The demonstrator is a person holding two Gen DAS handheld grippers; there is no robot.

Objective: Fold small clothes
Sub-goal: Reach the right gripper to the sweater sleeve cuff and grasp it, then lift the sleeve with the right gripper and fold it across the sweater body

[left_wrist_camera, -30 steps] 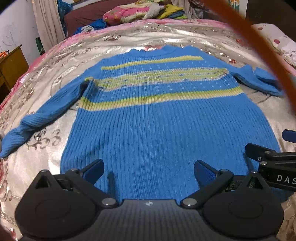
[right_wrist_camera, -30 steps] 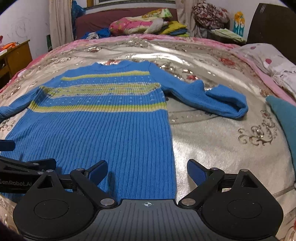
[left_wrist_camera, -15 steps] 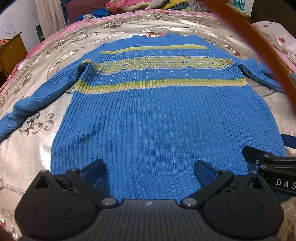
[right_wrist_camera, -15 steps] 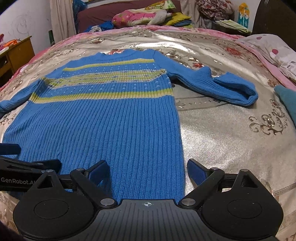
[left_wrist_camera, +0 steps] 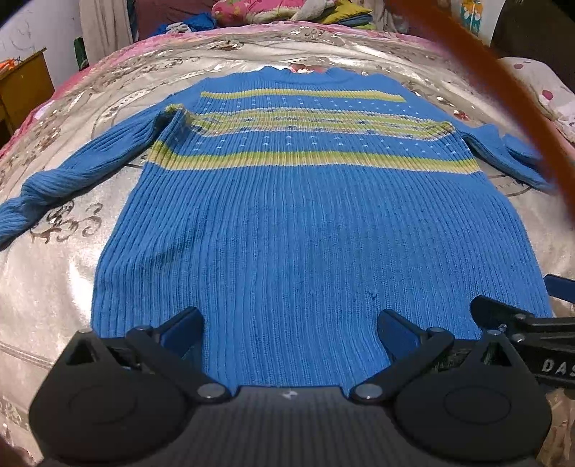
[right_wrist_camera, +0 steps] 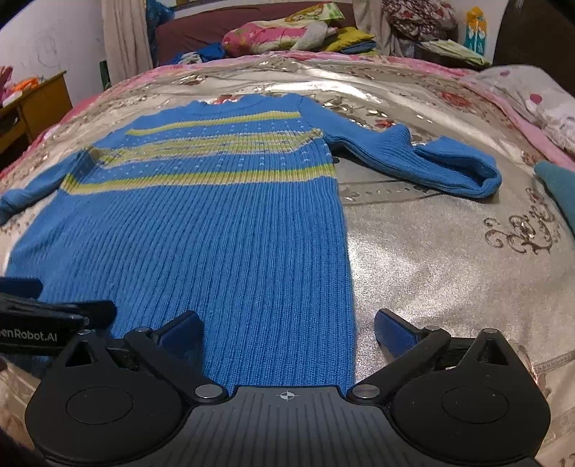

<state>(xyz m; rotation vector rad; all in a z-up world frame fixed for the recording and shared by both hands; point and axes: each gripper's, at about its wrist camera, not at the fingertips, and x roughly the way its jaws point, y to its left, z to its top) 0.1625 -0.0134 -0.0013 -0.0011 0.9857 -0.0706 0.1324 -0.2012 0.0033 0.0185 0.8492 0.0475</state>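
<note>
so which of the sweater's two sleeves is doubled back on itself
The right-hand sleeve in the right wrist view: its cuff end folds back beside it. The other sleeve lies stretched straight out from the sweater.

Beyond my fingers spreads a shiny silver bedspread [right_wrist_camera: 449,273]; far ahead a heap of bright bedding [right_wrist_camera: 287,32], and a wooden cabinet [right_wrist_camera: 36,104] far left.
</note>
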